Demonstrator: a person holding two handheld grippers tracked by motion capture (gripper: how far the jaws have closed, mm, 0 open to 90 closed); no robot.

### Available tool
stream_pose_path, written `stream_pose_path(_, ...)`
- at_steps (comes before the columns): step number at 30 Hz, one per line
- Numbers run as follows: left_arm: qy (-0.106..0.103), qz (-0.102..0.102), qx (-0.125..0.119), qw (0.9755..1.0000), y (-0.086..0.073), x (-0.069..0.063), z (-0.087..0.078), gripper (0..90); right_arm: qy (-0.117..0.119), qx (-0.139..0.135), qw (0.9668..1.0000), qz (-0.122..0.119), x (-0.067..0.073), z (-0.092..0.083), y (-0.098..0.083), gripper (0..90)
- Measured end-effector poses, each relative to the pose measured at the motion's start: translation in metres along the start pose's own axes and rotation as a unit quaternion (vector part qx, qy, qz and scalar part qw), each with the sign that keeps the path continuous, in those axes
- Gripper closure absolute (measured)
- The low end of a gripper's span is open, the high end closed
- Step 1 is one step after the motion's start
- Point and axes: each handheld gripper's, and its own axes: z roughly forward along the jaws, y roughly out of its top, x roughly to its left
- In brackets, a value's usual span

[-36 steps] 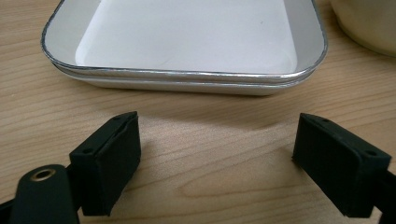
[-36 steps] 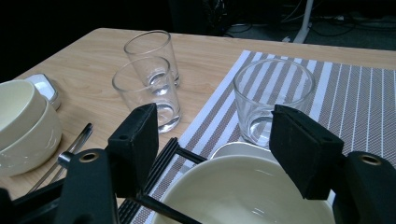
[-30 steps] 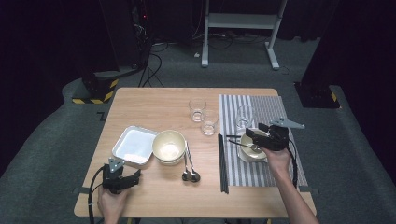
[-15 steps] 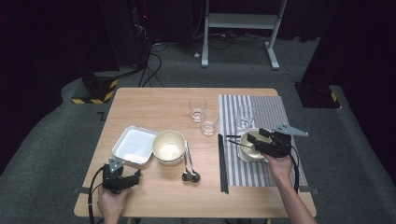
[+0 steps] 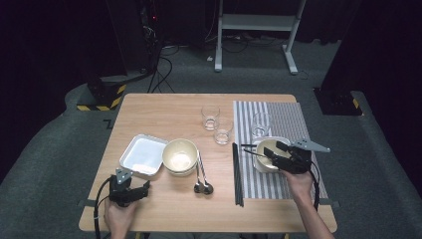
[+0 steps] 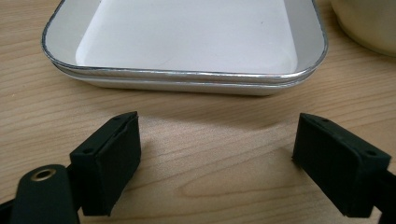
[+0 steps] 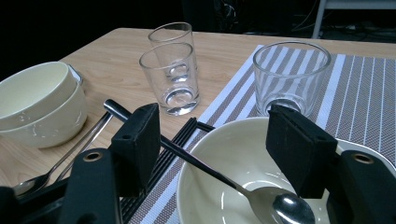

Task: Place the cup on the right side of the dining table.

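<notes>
Spoon (image 7: 261, 193) lies in the bowl (image 5: 269, 152) on the mat near the table's right edge, right gripper (image 5: 271, 153) lower over it than a second ago, jaws wide and empty, likely just released; left gripper (image 5: 141, 188) open, idle.

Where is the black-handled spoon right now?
In the high view the spoon lies in the cream bowl on the striped placemat at table right, handle over the bowl's left rim, with the open right gripper just above it.
</notes>
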Motion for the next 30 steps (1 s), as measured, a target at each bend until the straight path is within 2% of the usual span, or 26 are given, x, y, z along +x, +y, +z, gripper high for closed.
stream_pose_path(13, 0.0, 0.0, 0.0, 1.0, 0.0, 0.0, 0.0, 15.4, 0.008, 0.0, 1.0, 0.0, 0.006, -0.002, -0.012, 35.8)
stream_pose_path(18, 0.0, 0.0, 0.0, 1.0, 0.0, 0.0, 0.0, 15.4, 0.001, 0.009, 0.9999, -0.011, 0.01, -0.002, -0.017, 36.8)
stream_pose_path(30, 0.0, 0.0, 0.0, 1.0, 0.0, 0.0, 0.0, 15.4, 0.008, 0.01, 0.9996, -0.023, 0.017, -0.007, -0.029, 40.1)
